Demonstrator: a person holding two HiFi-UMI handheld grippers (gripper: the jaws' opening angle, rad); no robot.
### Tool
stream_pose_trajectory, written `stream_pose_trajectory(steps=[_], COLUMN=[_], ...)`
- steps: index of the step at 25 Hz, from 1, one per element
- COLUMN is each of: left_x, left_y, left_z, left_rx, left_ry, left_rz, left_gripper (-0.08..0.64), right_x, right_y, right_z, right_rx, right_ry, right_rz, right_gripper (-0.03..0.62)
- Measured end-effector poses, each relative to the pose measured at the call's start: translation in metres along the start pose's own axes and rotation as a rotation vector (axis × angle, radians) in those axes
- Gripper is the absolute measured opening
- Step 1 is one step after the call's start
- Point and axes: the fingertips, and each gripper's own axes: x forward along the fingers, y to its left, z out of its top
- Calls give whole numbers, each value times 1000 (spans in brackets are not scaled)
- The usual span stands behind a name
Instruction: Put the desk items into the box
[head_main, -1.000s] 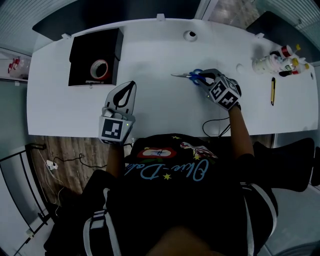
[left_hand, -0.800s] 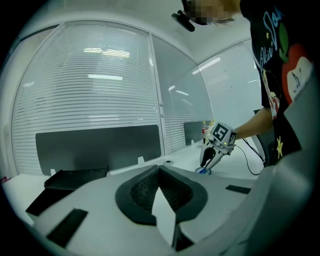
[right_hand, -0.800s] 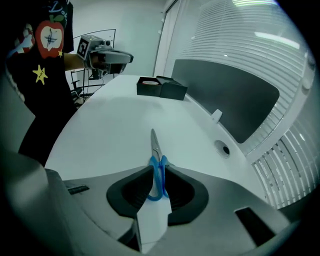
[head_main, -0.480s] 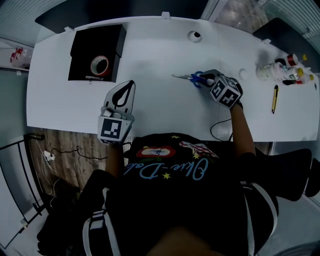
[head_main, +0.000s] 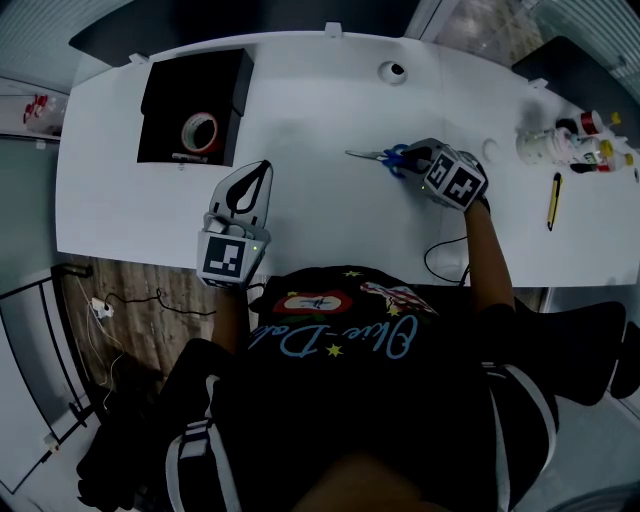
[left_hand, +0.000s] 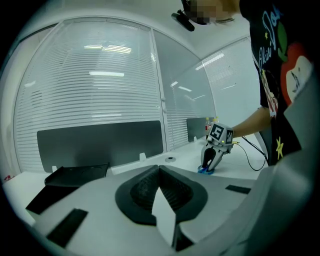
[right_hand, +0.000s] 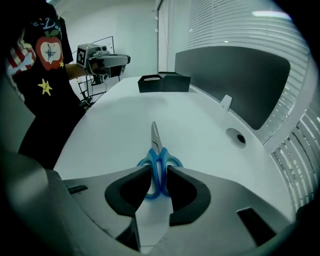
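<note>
The right gripper pinches the scissors by their blue handles on the desk, jaws narrow; the head view hides that grip under the marker cube. The left gripper is closed on nothing, near the desk's front edge. Only the head view shows the tape roll inside the black box; bare desk lies between box and scissors.

The scissors have glossy blue plastic handles and bright metal blades, on a smooth white desk with a matt black box.
</note>
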Motion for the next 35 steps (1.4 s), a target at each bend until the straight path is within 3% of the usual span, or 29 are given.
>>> stream_pose_trajectory(steps=[9, 12, 20, 35], left_x=[6, 6, 2, -15], left_y=[-5, -5, 0, 8], left_z=[0, 1, -1, 2], left_rx=[0, 1, 4, -24], left_ry=[-2, -1, -1, -35], left_rz=[-12, -11, 8, 23], left_gripper=[-5, -5, -5, -5], right_x=[0, -1, -12, -32], right_y=[1, 1, -2, 0], right_z=[1, 3, 17, 53], right_rx=[41, -10, -28, -5], right_ry=[-15, -10, -67, -186], right_rz=[35, 1, -99, -201], right_gripper=[84, 84, 84, 84])
